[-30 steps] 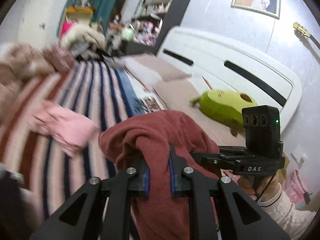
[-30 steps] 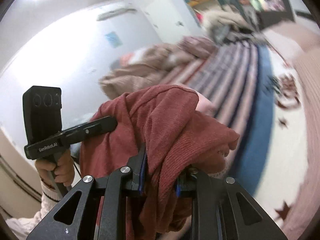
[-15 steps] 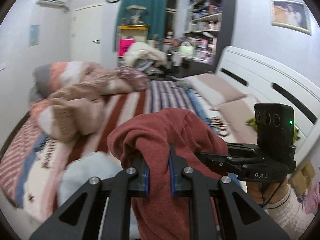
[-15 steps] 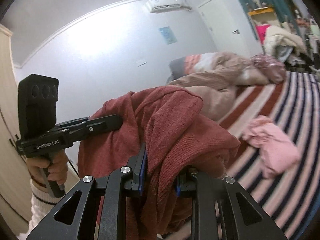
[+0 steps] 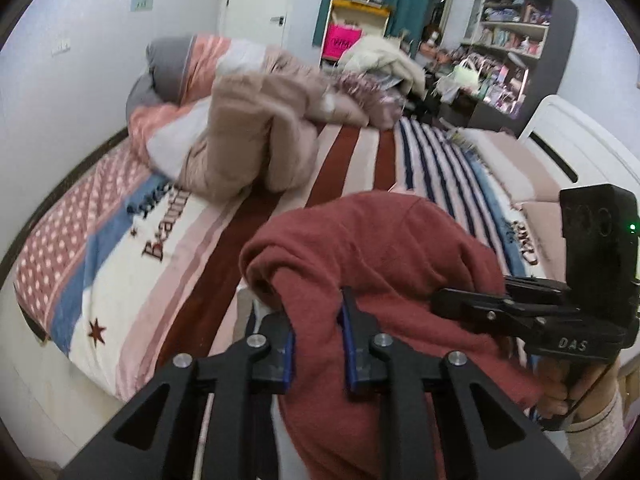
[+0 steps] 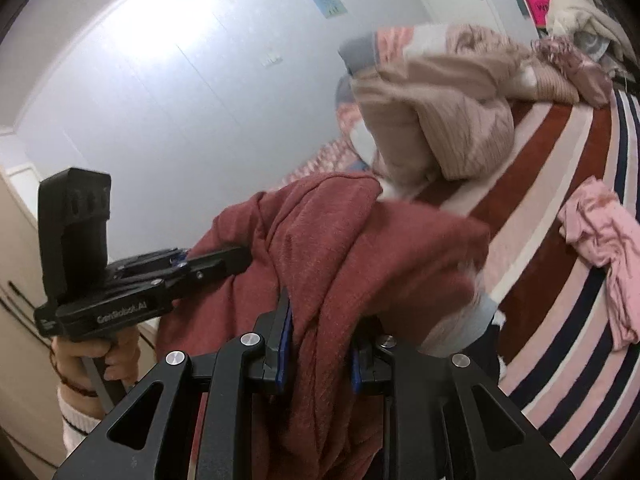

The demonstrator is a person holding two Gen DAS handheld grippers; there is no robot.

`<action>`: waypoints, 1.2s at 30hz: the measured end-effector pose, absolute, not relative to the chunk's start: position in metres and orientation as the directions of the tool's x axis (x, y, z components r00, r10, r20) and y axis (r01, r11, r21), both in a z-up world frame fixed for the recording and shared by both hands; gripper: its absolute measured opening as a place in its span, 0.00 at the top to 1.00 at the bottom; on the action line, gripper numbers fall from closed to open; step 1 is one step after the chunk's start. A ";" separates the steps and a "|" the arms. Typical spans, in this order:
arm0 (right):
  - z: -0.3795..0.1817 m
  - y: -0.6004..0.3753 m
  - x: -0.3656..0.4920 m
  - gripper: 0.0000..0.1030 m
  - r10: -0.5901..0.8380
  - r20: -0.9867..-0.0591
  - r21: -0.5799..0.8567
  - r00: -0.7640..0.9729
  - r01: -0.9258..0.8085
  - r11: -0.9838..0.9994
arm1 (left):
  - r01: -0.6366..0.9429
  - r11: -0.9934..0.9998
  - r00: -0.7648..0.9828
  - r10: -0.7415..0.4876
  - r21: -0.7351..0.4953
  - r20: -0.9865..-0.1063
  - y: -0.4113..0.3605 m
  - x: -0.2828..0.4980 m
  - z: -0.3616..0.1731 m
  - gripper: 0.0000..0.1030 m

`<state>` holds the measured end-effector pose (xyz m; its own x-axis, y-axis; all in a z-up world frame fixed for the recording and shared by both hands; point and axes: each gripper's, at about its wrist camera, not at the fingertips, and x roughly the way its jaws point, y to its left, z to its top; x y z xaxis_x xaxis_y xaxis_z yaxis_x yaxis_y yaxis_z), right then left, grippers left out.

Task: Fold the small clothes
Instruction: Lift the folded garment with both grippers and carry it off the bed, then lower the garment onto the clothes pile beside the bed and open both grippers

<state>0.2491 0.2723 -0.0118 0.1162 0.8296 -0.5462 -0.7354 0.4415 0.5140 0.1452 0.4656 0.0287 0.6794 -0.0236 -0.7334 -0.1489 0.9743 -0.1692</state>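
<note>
While both claws grip it, red garment [image 5: 384, 248] hangs above striped bed [image 5: 352, 148].

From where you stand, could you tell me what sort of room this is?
A lived-in bedroom, most likely: a striped bedspread, a rumpled quilt and a cluttered bookshelf.

Your two grippers hold one sweater [image 5: 372, 264] up between them over the near part of the bed [image 5: 168, 292], the left gripper [image 5: 318, 342] to the left of the right gripper [image 6: 320, 354]. Behind the sweater a bunched duvet [image 5: 248, 140] lies on the bed's far left against the wall, and a small crumpled garment [image 6: 604, 236] lies on the bedspread to the right. Beyond the bed's far end stands a shelf unit [image 5: 516, 36], with the headboard [image 5: 580, 148] along the bed's right side.
</note>
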 end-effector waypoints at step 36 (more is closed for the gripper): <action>-0.012 0.117 0.200 0.36 0.834 -0.511 0.455 0.208 -0.757 0.468 | -0.171 0.984 0.878 0.178 0.057 -0.444 0.313 0.070 0.069 0.22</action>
